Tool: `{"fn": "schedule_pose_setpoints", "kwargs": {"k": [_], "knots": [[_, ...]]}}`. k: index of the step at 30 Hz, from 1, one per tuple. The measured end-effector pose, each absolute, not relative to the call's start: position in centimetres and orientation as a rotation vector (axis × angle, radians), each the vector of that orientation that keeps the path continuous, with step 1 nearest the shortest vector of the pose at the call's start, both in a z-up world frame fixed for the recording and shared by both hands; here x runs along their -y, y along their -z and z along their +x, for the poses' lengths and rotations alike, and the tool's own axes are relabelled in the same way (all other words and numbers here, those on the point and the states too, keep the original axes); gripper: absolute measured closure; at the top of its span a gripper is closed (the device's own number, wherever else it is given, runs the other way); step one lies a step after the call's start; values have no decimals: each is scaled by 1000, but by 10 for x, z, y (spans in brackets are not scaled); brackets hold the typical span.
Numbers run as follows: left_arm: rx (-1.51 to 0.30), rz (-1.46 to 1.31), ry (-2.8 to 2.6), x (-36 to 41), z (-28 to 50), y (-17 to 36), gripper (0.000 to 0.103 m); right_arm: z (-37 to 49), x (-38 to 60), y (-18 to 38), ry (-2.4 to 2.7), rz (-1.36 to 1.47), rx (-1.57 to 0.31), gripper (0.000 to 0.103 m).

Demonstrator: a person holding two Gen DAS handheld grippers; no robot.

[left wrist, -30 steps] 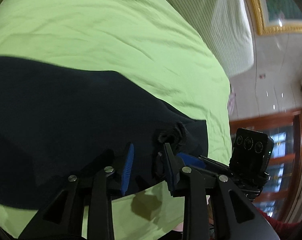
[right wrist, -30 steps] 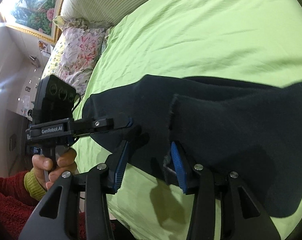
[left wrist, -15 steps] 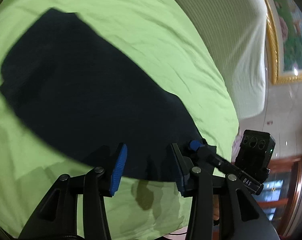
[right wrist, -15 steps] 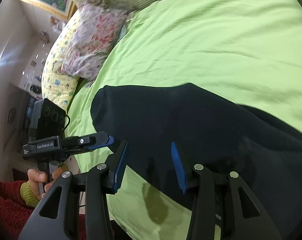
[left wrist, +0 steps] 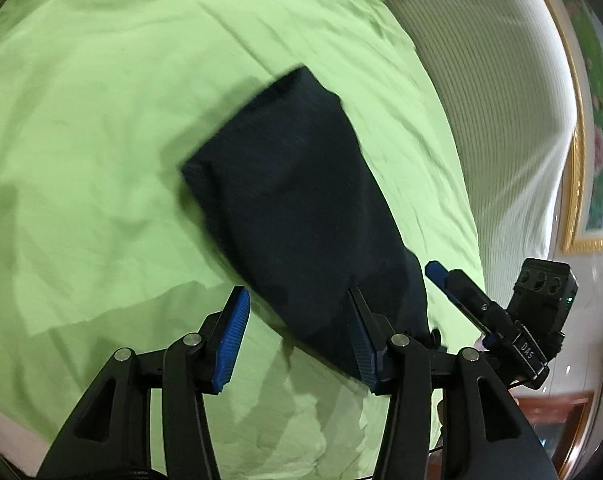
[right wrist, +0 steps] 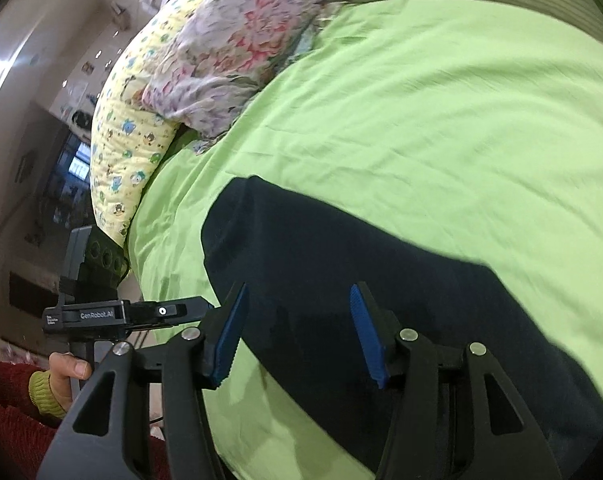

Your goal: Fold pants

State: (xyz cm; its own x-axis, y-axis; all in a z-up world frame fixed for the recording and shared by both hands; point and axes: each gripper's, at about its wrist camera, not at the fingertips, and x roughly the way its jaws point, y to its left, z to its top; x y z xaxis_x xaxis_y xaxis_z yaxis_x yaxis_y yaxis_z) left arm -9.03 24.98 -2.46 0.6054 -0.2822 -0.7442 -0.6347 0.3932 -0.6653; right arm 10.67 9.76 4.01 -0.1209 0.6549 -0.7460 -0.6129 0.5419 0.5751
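The dark navy pants [left wrist: 301, 200] lie folded flat on the green bedsheet [left wrist: 101, 120]; they also show in the right wrist view [right wrist: 361, 272]. My left gripper [left wrist: 297, 332] is open and empty, hovering over the near end of the pants. My right gripper [right wrist: 297, 328] is open and empty above the pants' near edge. The right gripper also shows at the lower right of the left wrist view [left wrist: 461, 292], and the left gripper at the left of the right wrist view [right wrist: 161, 312], held by a hand.
Floral and cartoon-print pillows [right wrist: 181, 60] lie at the head of the bed. A striped padded headboard [left wrist: 481, 100] and a gold-framed picture [left wrist: 581, 160] stand behind. The bed's near edge lies just below the grippers.
Both grippers have pulled back and up from the pants, staying open. The raised fold seen a second ago now lies flat, and the pants look smaller and farther away.
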Motion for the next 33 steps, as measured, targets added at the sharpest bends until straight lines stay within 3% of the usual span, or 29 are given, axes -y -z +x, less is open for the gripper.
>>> {"fn": "schedule_pose_setpoints", "kwargs": {"k": [33], "knots": [[-891,-1318,-376,-292,-98,61,49,144,-260,-13,-1348,-407,-1381,48]]}}
